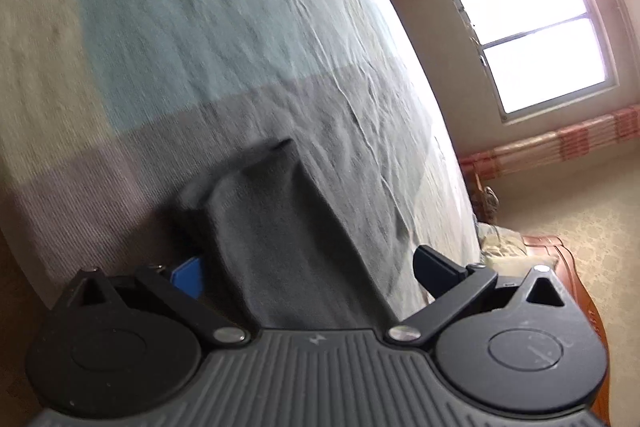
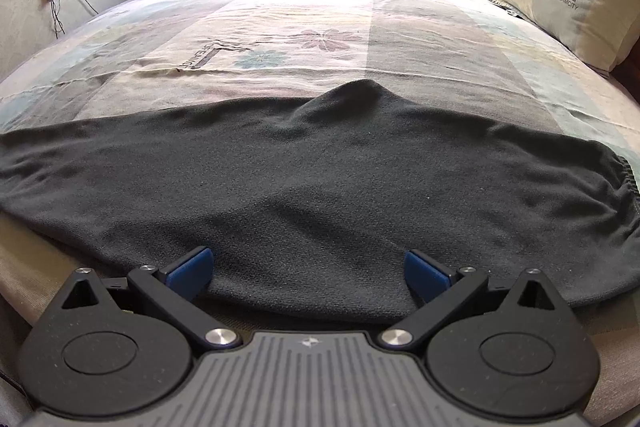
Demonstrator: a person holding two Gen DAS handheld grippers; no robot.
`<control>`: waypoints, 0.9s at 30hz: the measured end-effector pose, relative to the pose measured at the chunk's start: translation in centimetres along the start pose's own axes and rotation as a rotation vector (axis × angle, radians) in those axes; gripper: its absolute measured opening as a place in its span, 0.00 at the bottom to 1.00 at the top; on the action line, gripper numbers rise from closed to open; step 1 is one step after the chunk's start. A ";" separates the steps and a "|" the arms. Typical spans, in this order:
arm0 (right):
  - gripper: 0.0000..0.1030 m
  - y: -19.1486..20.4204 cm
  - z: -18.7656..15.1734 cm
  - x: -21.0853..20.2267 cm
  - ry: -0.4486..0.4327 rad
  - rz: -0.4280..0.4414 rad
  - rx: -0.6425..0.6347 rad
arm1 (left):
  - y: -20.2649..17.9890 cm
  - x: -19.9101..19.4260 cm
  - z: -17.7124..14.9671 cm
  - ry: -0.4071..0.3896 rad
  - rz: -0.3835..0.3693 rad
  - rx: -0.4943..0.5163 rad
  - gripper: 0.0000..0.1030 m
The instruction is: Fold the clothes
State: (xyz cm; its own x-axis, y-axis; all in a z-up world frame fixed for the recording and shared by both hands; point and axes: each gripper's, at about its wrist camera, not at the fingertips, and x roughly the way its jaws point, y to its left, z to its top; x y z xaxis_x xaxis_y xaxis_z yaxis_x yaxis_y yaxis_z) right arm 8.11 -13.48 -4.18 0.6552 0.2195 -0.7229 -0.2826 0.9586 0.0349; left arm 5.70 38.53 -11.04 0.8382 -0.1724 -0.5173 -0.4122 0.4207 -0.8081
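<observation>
**Dark knit garment lying across the bed, both grippers open at its near edge**

A dark grey garment [image 2: 320, 187] is lying spread across the near side of the bed [image 2: 320, 27], on a patchwork cover of pale teal, grey and cream blocks. It is looking like soft, fleecy knit with a fine nap, and an elastic gathered band [image 2: 628, 183] is showing at its right end. A small peak is rising at its far edge, which suggests the cloth is bunching there rather than lying flat.

The right gripper [image 2: 308, 273] is hovering low over the near hem, its jaws spread wide with the blue pads on either side of the fabric and nothing pinched between them. In the left wrist view, tilted and blurred, the left gripper [image 1: 312, 275] is likewise standing open, with a strip of the garment [image 1: 280, 239] running up between its jaws.

The cloth is likely to be light, limp and easy to drag, so it should sag wherever unsupported. Pinching the hem or the elastic band, where layers are thicker, looks safest.
</observation>
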 end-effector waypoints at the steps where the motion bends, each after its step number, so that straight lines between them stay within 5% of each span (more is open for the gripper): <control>1: 1.00 0.1 0.0 0.0 0.000 0.000 -0.002 | -0.3 0.2 -0.5 0.015 -0.014 0.018 0.99; 10: 1.00 0.5 -0.1 -0.2 0.001 0.017 -0.015 | 0.8 0.0 1.8 -0.107 -0.039 -0.029 0.99; 17: 1.00 0.6 -0.1 0.0 0.005 0.018 -0.021 | 0.9 0.4 0.9 -0.081 -0.151 -0.024 0.99; 23: 1.00 0.7 -0.2 0.1 0.003 0.016 -0.031 | 1.5 0.9 2.4 -0.133 -0.151 -0.058 0.99; 27: 1.00 0.8 -0.3 -0.1 0.002 0.012 -0.040 | 0.6 2.3 1.8 -0.093 -0.155 -0.009 0.99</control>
State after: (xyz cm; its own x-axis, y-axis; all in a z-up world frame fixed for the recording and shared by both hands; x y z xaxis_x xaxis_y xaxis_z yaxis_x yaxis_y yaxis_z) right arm 7.61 -12.77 -4.29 0.6501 0.2302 -0.7241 -0.3181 0.9479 0.0157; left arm 8.02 39.94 -12.19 0.9210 -0.1515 -0.3589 -0.2786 0.3878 -0.8786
